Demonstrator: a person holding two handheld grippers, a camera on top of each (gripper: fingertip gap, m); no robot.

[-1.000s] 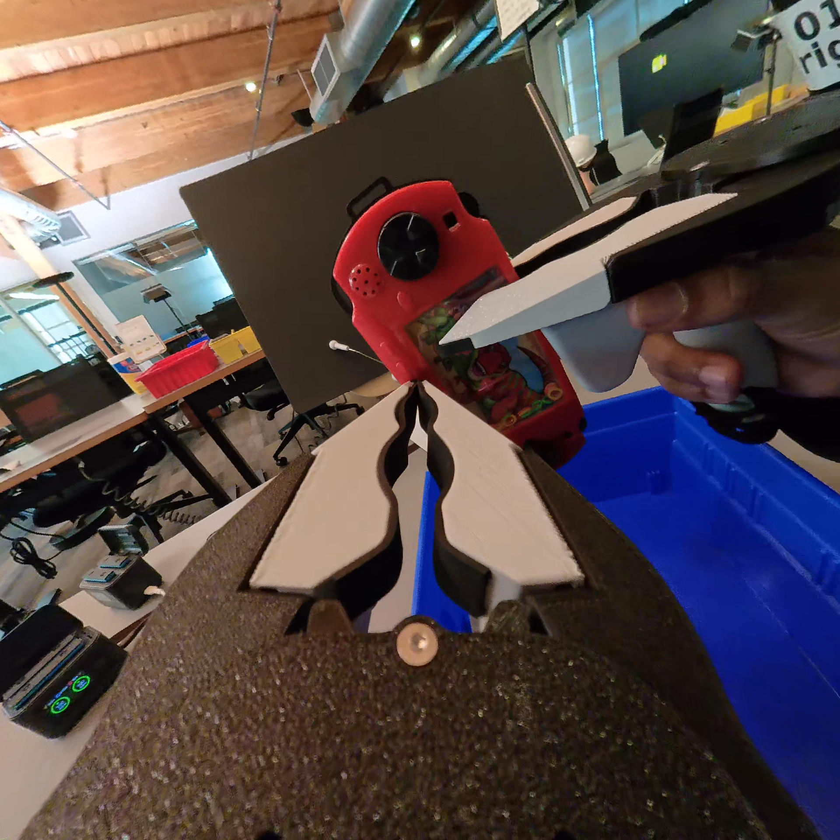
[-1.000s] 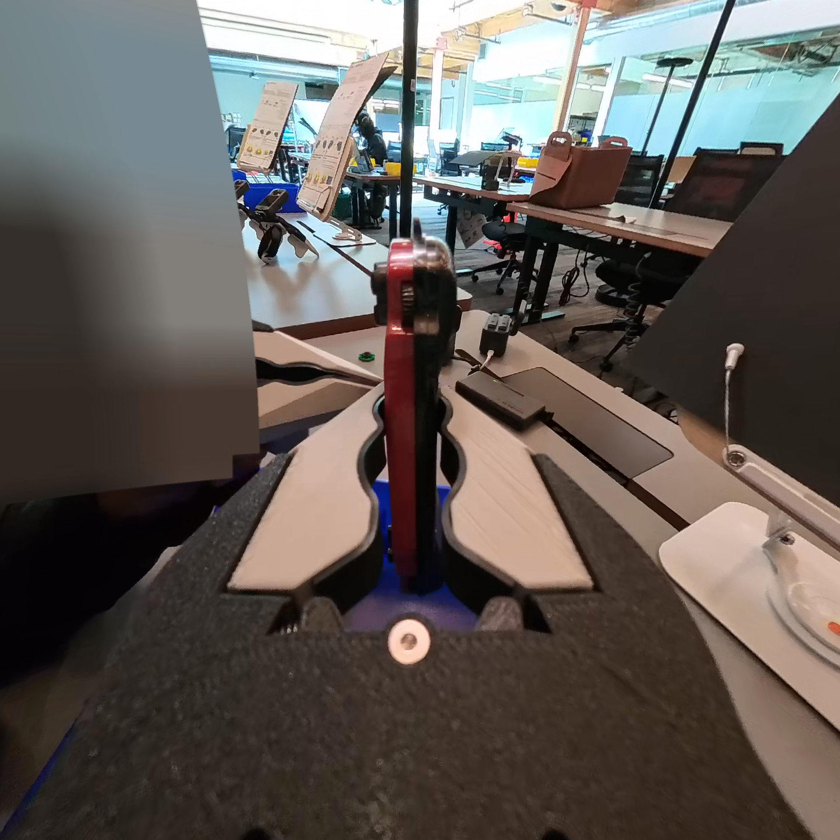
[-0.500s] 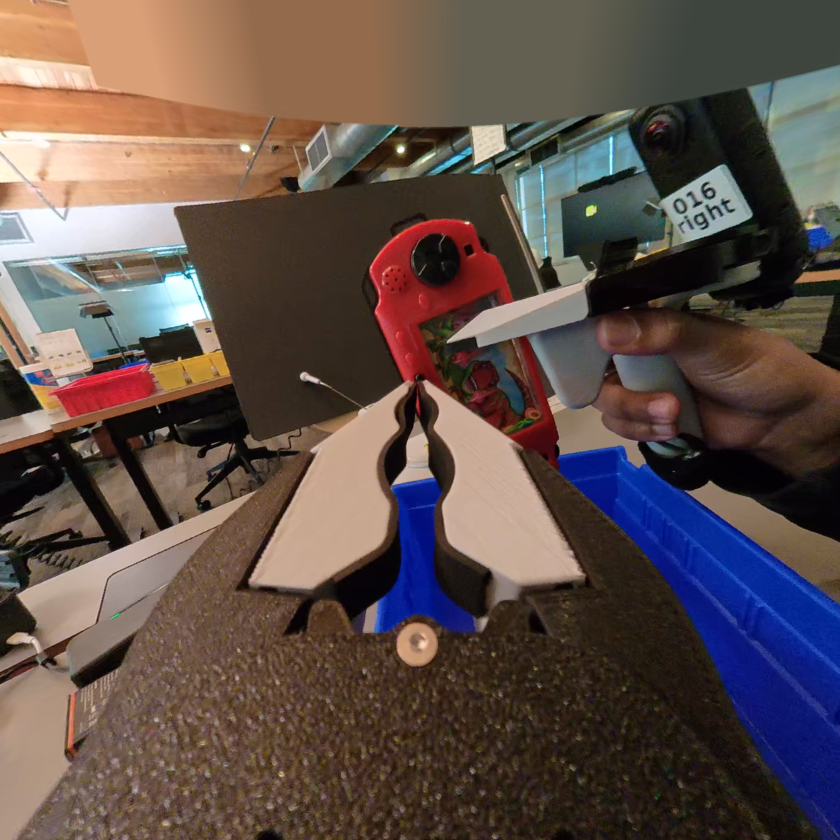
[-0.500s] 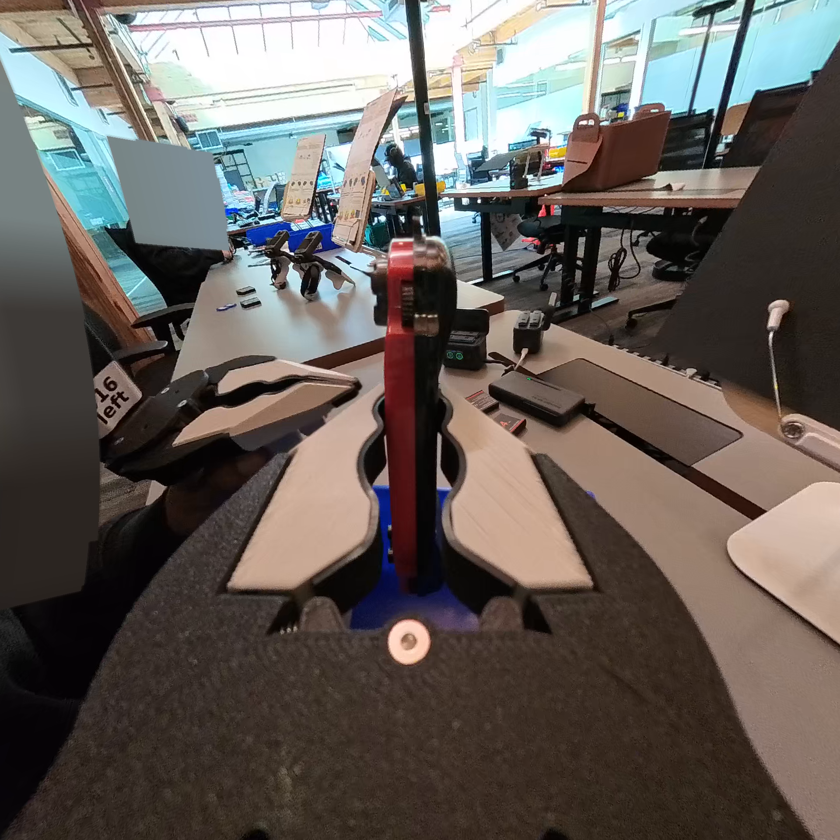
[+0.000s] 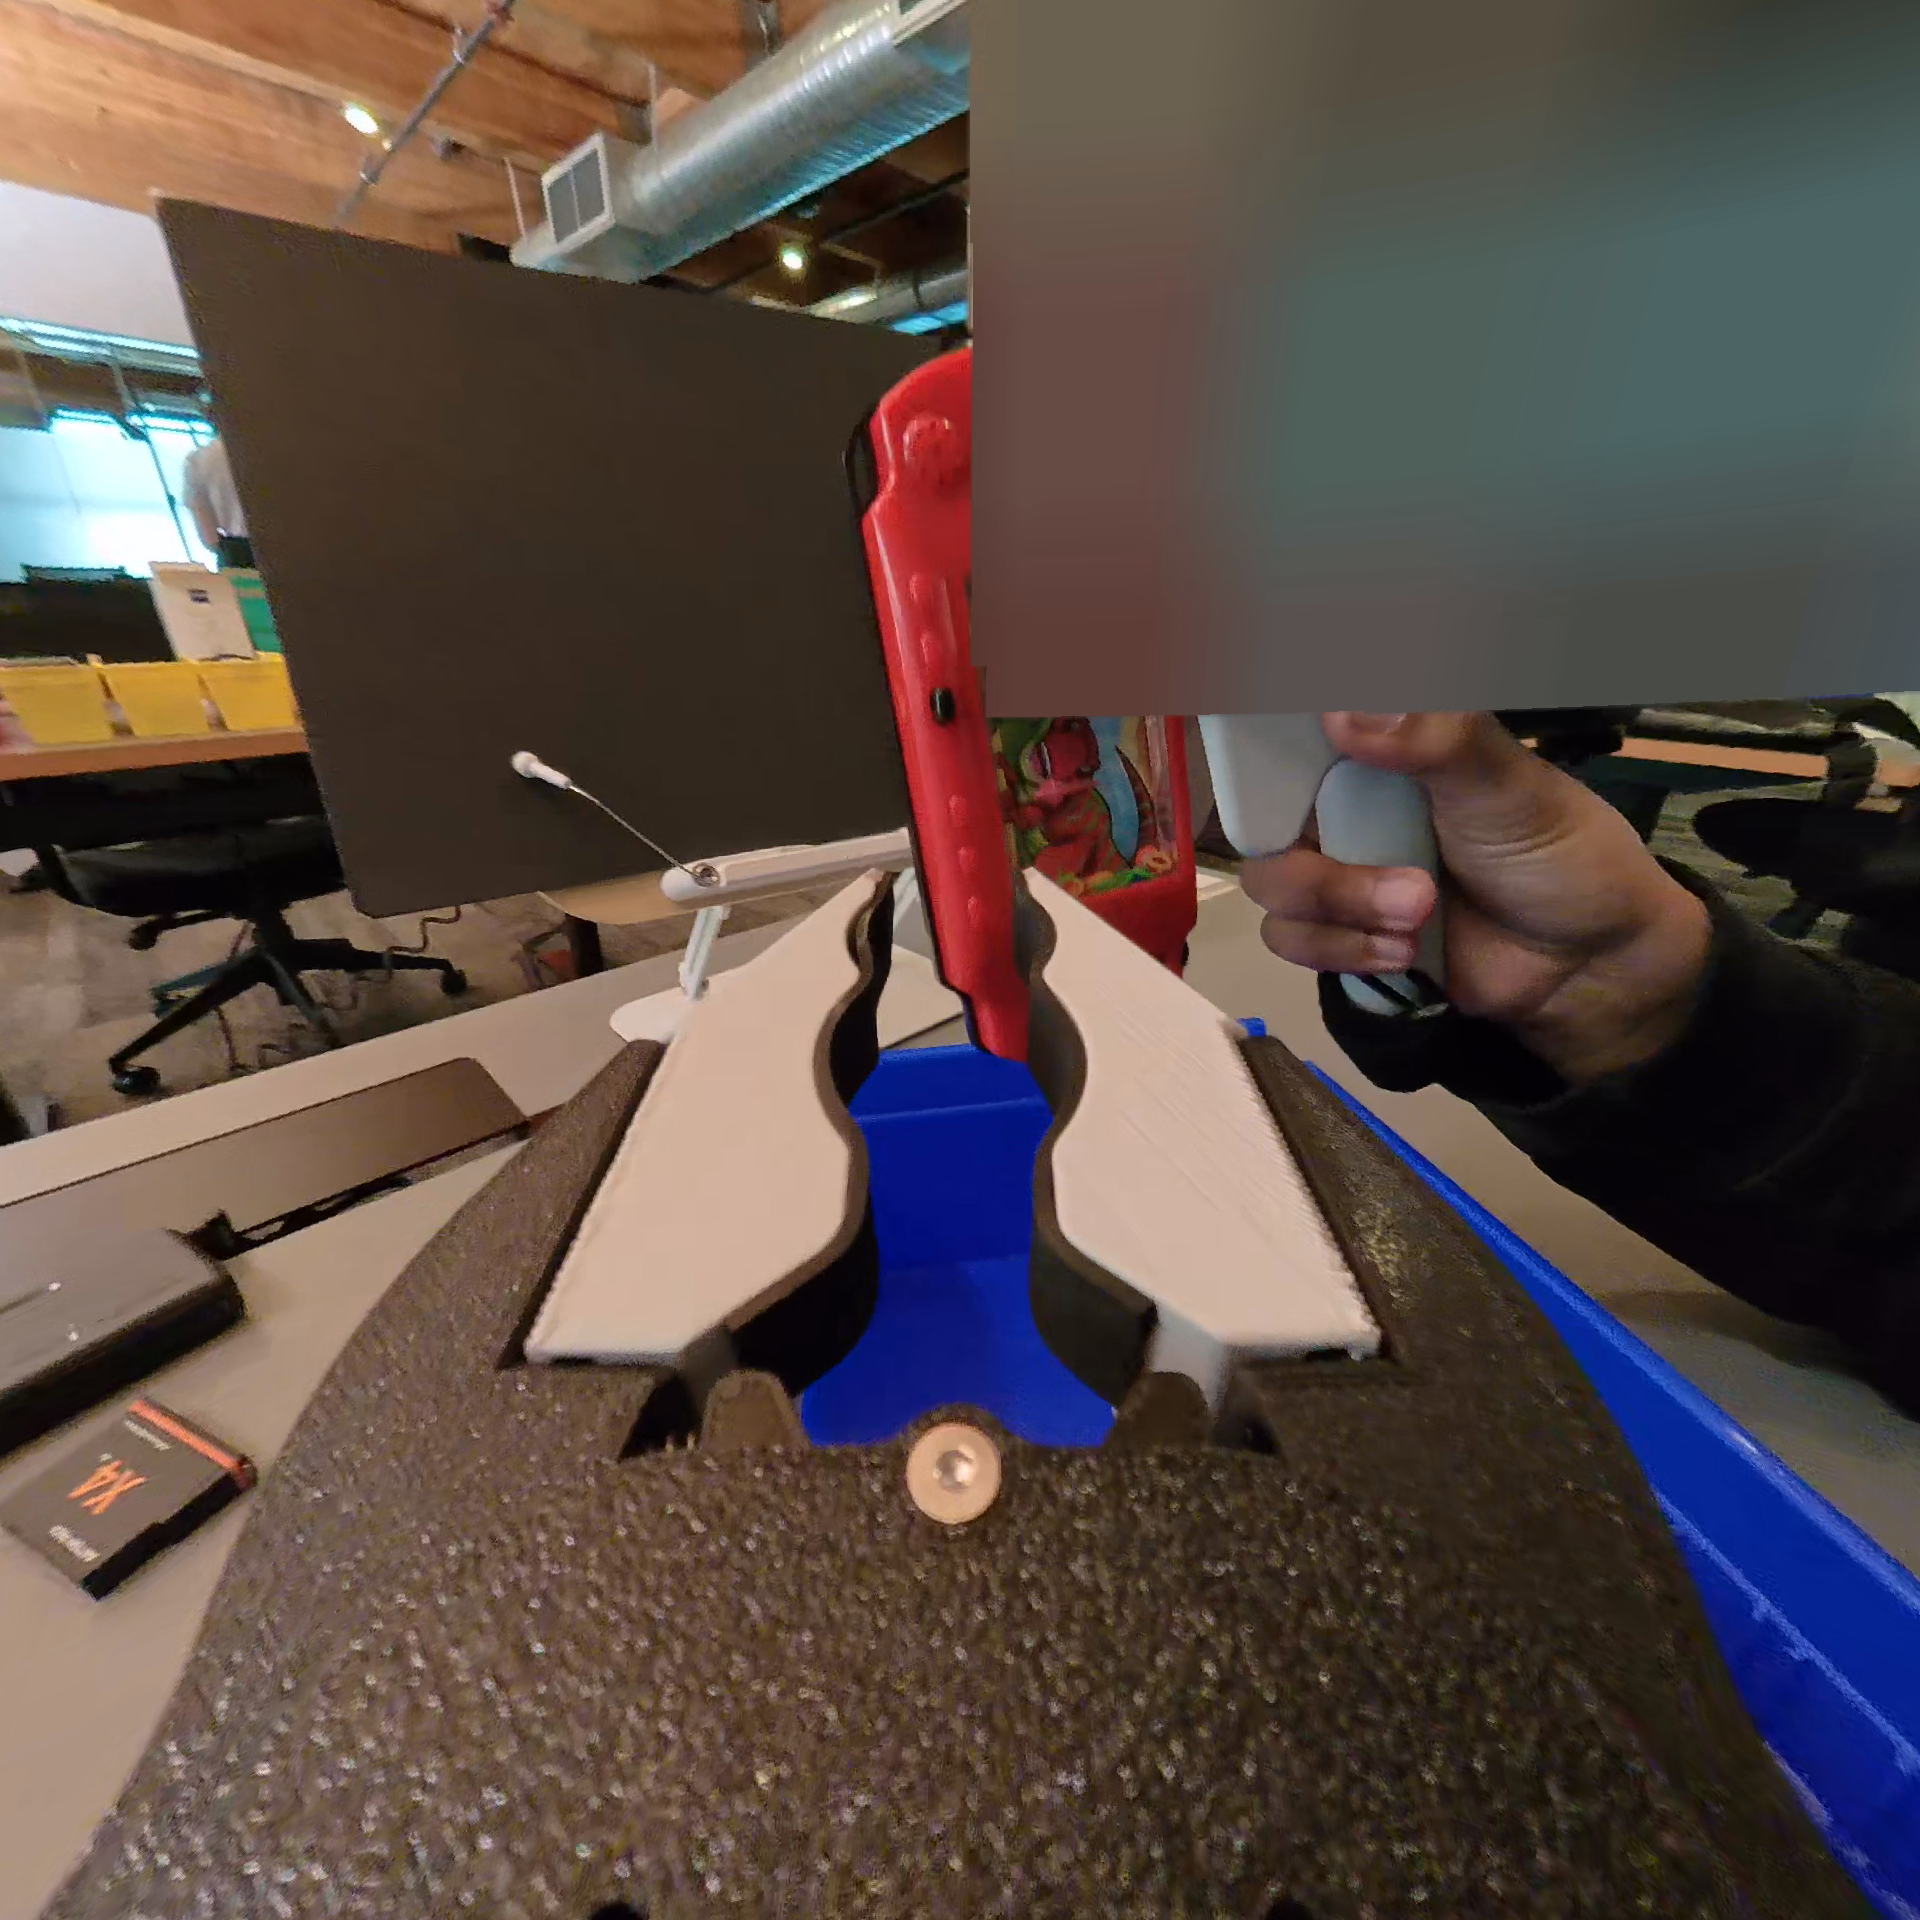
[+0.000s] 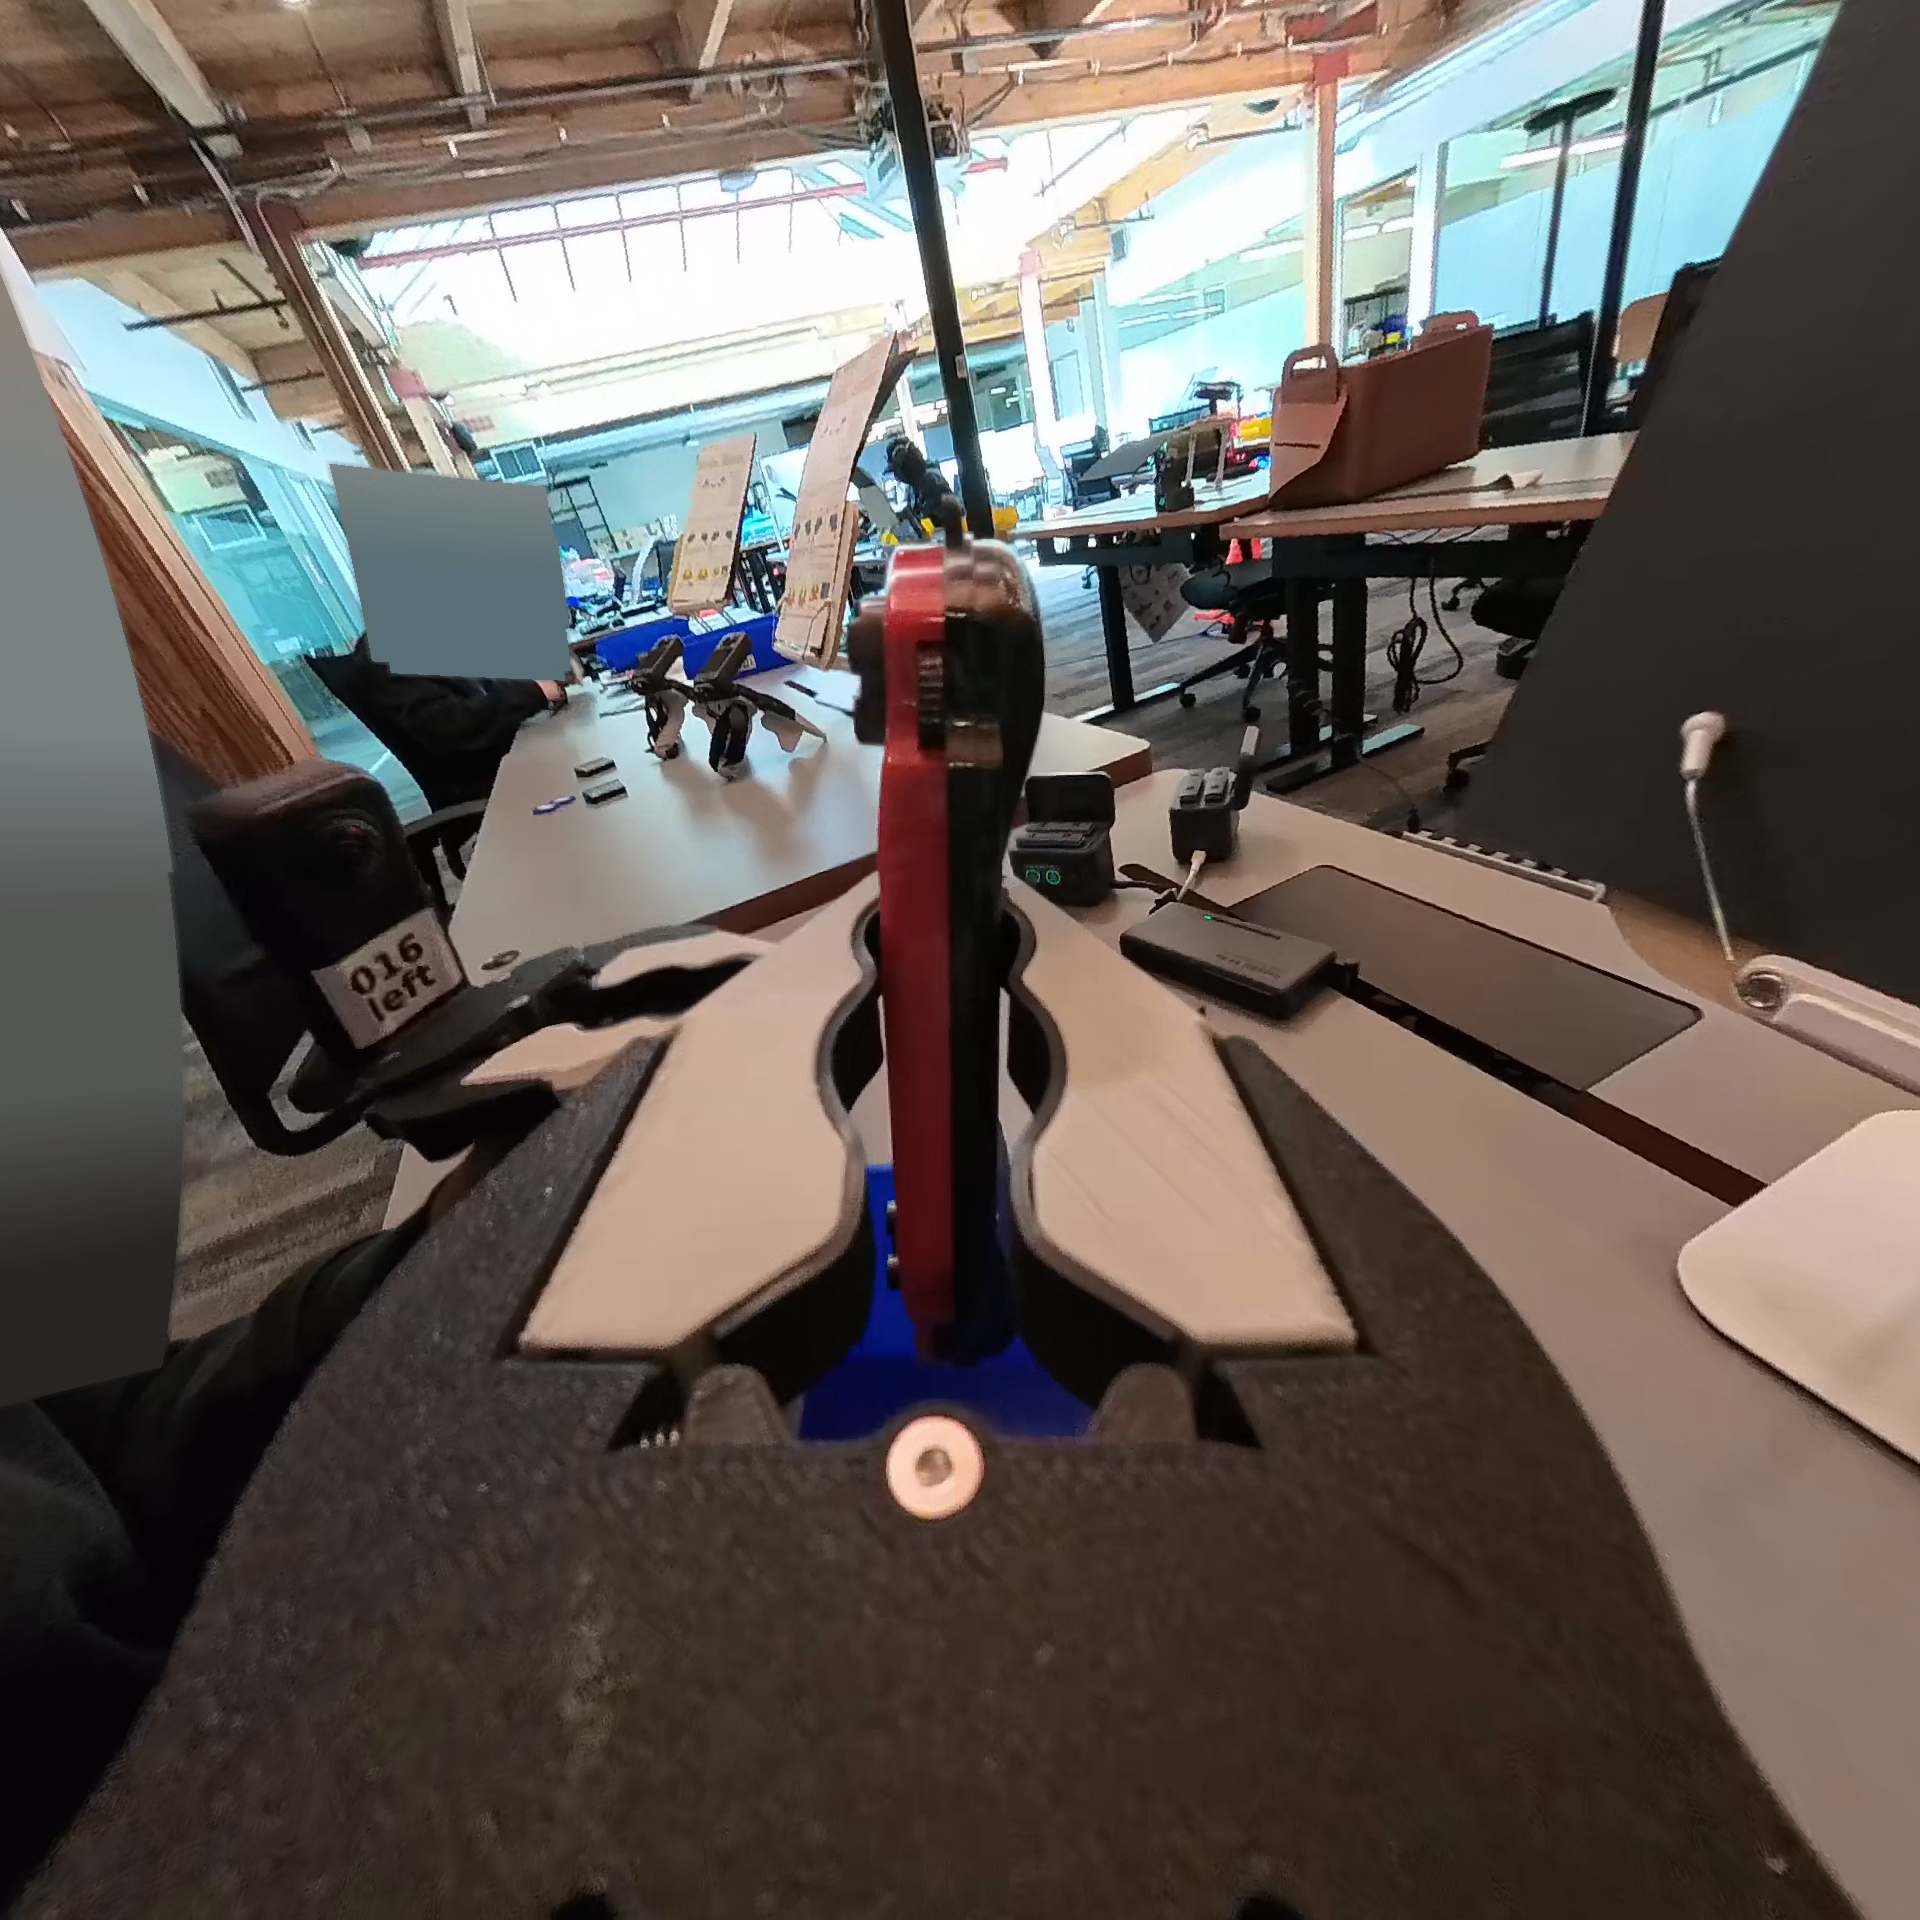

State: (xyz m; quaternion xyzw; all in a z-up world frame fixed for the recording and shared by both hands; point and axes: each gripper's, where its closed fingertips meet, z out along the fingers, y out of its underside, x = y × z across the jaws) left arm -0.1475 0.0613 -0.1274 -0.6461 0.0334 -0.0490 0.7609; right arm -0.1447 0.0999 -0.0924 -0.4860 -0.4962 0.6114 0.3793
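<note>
A red handheld toy game (image 6: 914, 935) with a picture screen stands upright, edge-on, above the blue bin (image 5: 1558, 1455). My right gripper (image 6: 940, 914) is shut on its lower part. In the left wrist view the toy (image 5: 935, 644) shows its red side edge, and a hand (image 5: 1507, 883) holds the right gripper's grey handle; a blurred patch hides the rest. My left gripper (image 5: 956, 894) is open, its fingertips on either side of the toy's lower edge, the right one close against it. It also shows at the left of the right wrist view (image 6: 520, 1018).
A black board (image 5: 540, 571) stands behind, with a white stand and a thin wire probe (image 5: 769, 868) at its foot. Black devices (image 5: 94, 1320) and a small black box (image 5: 125, 1496) lie on the grey table at left. A black pad (image 6: 1455, 987) and chargers (image 6: 1070, 842) lie beyond the bin. The gap from one gripper's tips to the other's is roughly 6 cm.
My left gripper has opened from shut and moved in, so its jaws now straddle the toy's edge. The toy has turned edge-on to the left view. The right gripper still holds it.
</note>
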